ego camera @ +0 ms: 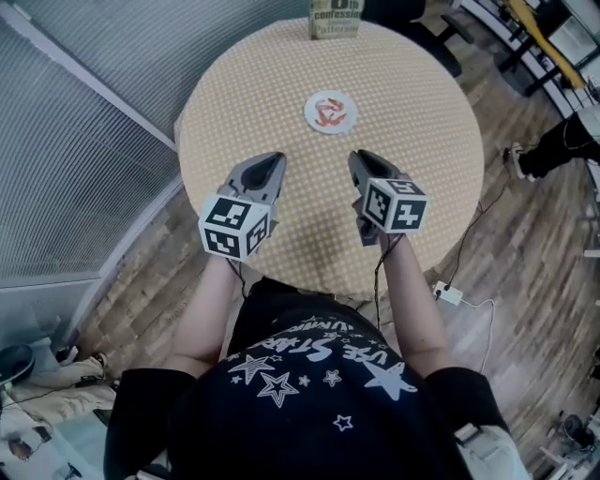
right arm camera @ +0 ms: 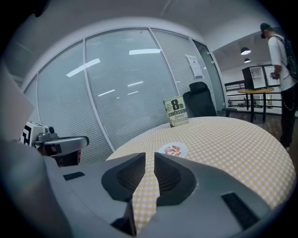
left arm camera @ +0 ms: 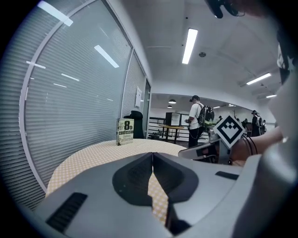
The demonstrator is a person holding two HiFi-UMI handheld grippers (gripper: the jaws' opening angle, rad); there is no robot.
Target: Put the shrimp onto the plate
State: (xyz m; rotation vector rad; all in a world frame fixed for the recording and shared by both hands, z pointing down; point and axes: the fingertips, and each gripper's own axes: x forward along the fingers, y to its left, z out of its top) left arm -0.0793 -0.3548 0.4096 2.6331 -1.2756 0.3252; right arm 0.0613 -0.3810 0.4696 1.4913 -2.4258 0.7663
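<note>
Orange-red shrimp lie on a small white plate at the far middle of the round table. Both grippers hover side by side over the near half of the table, short of the plate. My left gripper is shut, its tips touching, with nothing between them. On my right gripper a narrow gap shows the cloth between the jaws, which hold nothing. The plate lies just ahead and slightly right of its jaws.
The table has a yellow checked cloth. A book stands upright at its far edge. A ribbed glass wall runs along the left. A black chair stands behind the book, and people stand far off.
</note>
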